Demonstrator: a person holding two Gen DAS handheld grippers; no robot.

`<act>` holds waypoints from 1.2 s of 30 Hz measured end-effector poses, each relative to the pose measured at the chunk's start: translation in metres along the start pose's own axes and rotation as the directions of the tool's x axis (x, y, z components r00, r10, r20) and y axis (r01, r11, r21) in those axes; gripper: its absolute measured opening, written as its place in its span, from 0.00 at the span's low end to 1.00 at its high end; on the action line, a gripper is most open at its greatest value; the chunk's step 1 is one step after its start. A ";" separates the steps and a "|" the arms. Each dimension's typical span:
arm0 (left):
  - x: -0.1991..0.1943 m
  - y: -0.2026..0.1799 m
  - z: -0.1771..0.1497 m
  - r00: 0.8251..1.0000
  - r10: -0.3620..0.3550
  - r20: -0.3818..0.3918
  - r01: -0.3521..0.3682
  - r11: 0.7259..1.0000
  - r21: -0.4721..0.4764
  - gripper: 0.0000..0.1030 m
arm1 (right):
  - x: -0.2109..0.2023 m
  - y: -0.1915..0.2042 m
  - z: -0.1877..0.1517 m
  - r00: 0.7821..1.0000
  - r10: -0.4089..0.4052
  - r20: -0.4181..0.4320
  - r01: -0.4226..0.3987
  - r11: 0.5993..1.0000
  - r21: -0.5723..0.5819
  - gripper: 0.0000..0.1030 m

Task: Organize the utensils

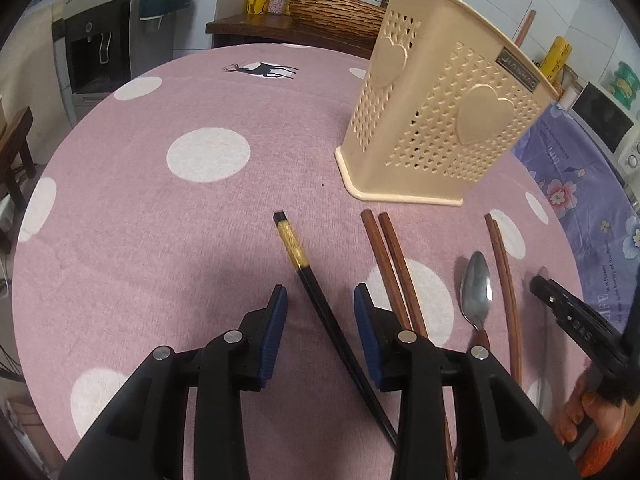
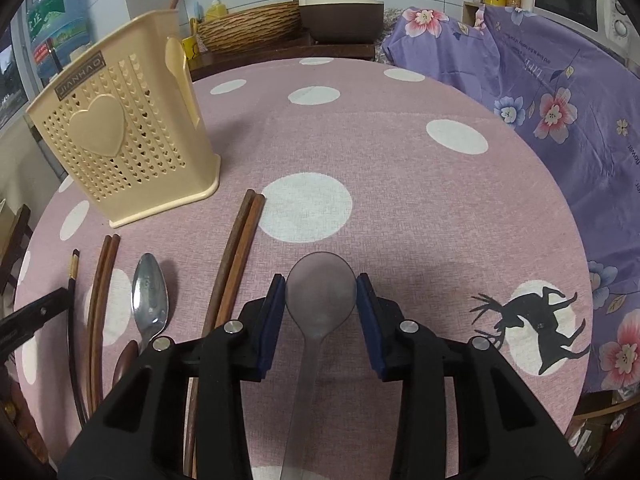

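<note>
Left gripper (image 1: 320,300): you have it spread wide and empty over the cloth, straddling the black chopstick so a squeeze would catch the shaft.
Black chopstick (image 1: 320,304): lies flat between your left fingers, touching neither pad; its gold-banded end points to 11 o'clock.
Brown chopstick pair (image 1: 394,264): side by side just past your left gripper's right finger, at 1 o'clock, ends aimed at the holder.
Holder (image 1: 440,120): the cream perforated caddy stands upright at 1 o'clock in the left view and 10 o'clock in the right view, near enough for either hand. A chopstick already stands inside.
Metal spoon (image 2: 150,294): bowl up at 9 o'clock of your right gripper, between the two brown pairs.
Second brown pair (image 2: 236,252): just left of your right gripper, running toward 12 o'clock.
Right gripper (image 2: 320,304): released and wide, one finger each side of the spoon's bowl; whether the pads touch it, I cannot tell.
Translucent spoon (image 2: 320,292): flat on the cloth, handle running back under your gripper, so closing lower would probably catch the neck.
</note>
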State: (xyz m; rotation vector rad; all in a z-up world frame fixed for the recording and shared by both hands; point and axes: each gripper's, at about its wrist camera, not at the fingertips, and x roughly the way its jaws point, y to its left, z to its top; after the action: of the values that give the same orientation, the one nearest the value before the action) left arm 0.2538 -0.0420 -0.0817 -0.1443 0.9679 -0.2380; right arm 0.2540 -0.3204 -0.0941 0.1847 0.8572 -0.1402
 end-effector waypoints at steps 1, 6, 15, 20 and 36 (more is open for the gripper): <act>0.003 -0.001 0.003 1.000 0.010 -0.003 -0.010 1.000 0.004 0.33 | -0.002 0.001 0.000 1.000 0.000 0.004 0.000 1.000 -0.005 0.36; 0.016 -0.013 0.018 0.997 0.074 -0.019 -0.073 0.996 0.056 0.21 | -0.008 0.003 0.000 1.000 0.009 0.015 -0.009 1.000 -0.013 0.36; 0.022 -0.030 0.020 0.984 0.180 -0.008 -0.177 0.973 0.145 0.13 | -0.013 0.003 -0.001 0.999 0.029 0.026 -0.028 1.000 -0.009 0.36; 0.023 -0.037 0.020 0.982 0.188 -0.001 -0.185 0.970 0.158 0.12 | -0.013 0.001 -0.002 0.999 0.033 0.027 -0.033 0.999 0.003 0.36; -0.020 -0.047 0.026 0.995 0.015 0.101 -0.025 0.995 0.099 0.08 | -0.040 -0.016 0.006 0.986 0.118 0.119 -0.124 0.991 0.051 0.36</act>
State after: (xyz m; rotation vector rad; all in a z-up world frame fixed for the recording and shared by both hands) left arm 0.2580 -0.0819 -0.0408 -0.0544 0.8558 -0.2582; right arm 0.2290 -0.3349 -0.0614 0.2797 0.7250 -0.0612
